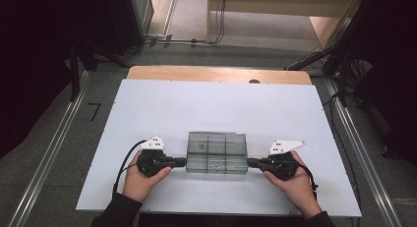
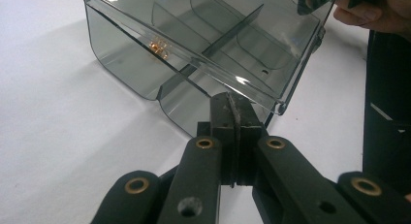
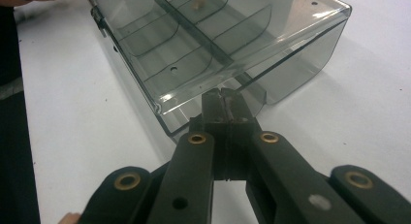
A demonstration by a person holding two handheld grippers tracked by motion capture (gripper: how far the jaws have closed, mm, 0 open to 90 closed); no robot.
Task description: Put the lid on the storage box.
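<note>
At the lower middle of the high view, a smoky clear compartment box (image 1: 217, 152) lies on the white table (image 1: 211, 104), the left gripper (image 1: 181, 162) at its left end, the right gripper (image 1: 252, 162) at its right end. In the left gripper view, its jaws are pressed together, tips at the box's edge, holding nothing visible; small gold pieces (image 2: 159, 45) lie inside. In the right gripper view, its jaws likewise meet at the box rim.

Smoky clear lidded compartment box (image 1: 217, 152), closed, flat on white table, small gold pieces (image 2: 159, 45) inside
</note>
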